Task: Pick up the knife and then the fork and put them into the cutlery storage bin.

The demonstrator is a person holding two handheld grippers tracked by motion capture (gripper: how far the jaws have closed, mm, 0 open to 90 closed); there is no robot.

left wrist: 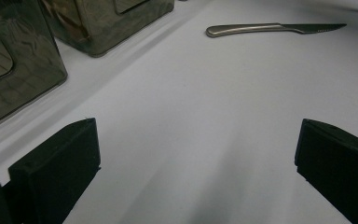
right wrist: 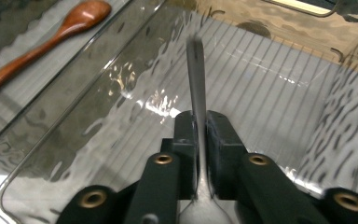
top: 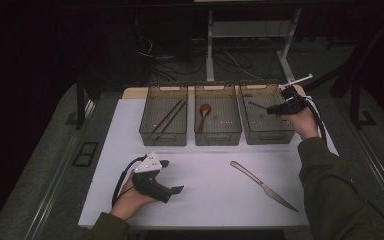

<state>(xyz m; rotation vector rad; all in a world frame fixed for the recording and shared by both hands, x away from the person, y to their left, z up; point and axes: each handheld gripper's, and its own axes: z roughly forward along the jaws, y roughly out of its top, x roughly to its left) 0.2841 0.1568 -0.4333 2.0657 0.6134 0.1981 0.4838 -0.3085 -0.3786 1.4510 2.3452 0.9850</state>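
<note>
The right tool (right wrist: pixel 199 135) pinches a metal utensil (right wrist: pixel 196 88) by its slim handle, its pads close against both sides. The utensil is plain silver steel; its broad end sits low in the right gripper view (spoon or fork, I cannot tell). It hangs over the right-hand bin (top: pixel 260 132), at upper right of the high view. The bin is smoky, see-through plastic with a ribbed floor. No brand, label or writing can be read. The left tool (top: pixel 172 176) rests on the white worktop (top: pixel 210 190) at lower left, jaws spread wide, holding nothing.
</note>
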